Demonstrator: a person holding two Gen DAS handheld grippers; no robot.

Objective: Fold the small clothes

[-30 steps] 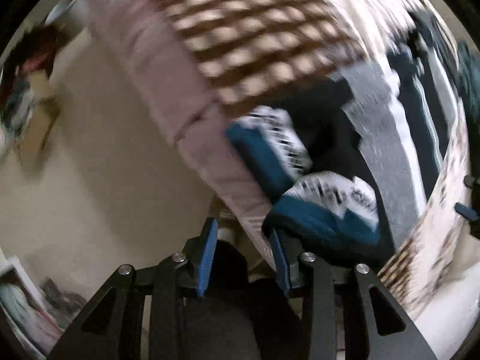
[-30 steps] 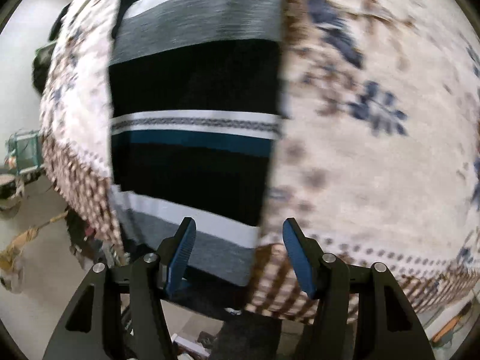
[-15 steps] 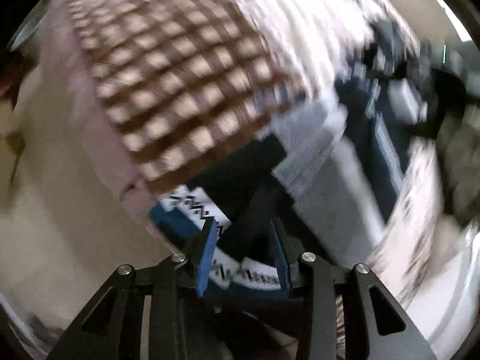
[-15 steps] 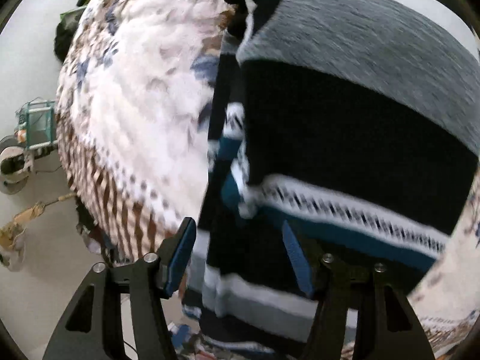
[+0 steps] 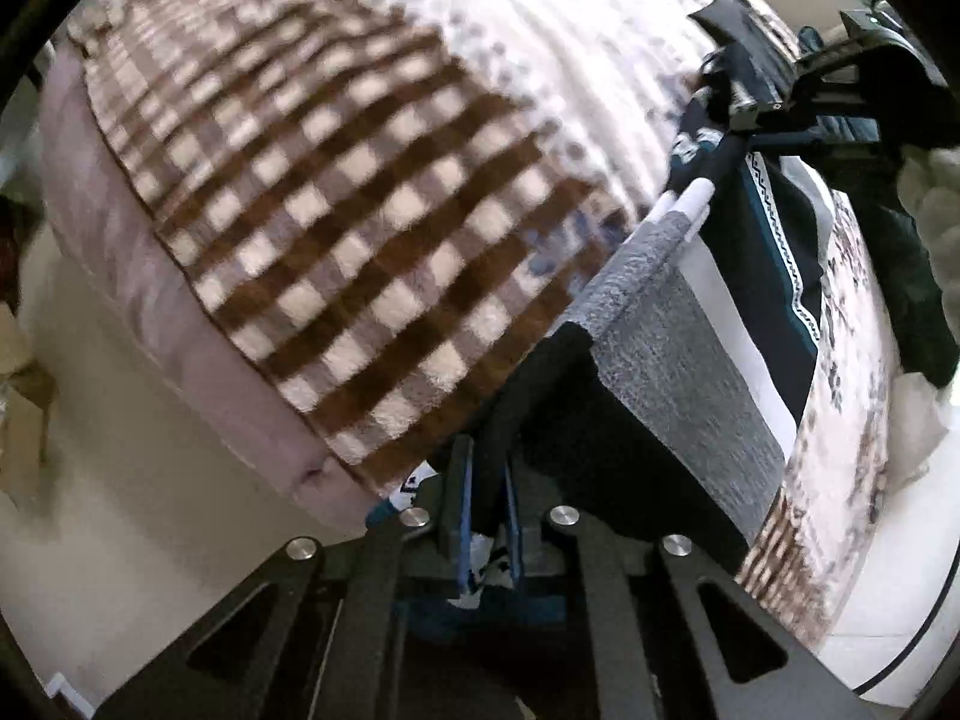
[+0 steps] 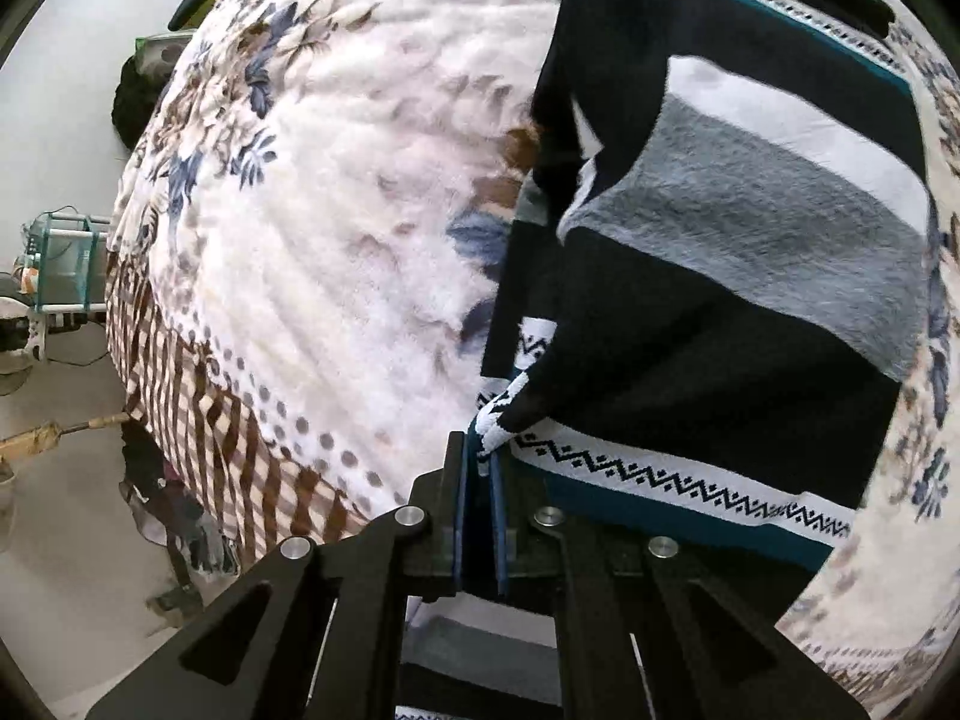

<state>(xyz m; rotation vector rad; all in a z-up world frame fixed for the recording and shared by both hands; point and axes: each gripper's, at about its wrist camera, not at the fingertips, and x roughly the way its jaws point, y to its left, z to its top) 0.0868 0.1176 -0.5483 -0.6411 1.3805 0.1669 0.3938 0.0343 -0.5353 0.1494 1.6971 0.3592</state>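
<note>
A striped knit sweater (image 6: 750,252), banded in black, grey, white and teal, lies on a bed covered by a floral blanket (image 6: 336,192) whose brown checked border (image 5: 336,228) hangs toward the bed's near edge. Both hand-held grippers point steeply down at the sweater's left side. The right hand-held gripper (image 6: 478,480) has its blue pads pressed together on a bunched fold of the white patterned band, at the sweater's edge beside the bare blanket. The left hand-held gripper (image 5: 487,504) is closing, its pads already pinching dark cloth at the sweater's lower corner, close to the checked border; a scrap of the patterned trim shows between the fingers. In the left wrist view the right tool appears at the sweater's far end, so the two grips sit on one long edge. Judged from that, the pair of pinches is set to lift this side and carry it across the sweater for a fold, with the rest lying flat as an anchor.
</note>
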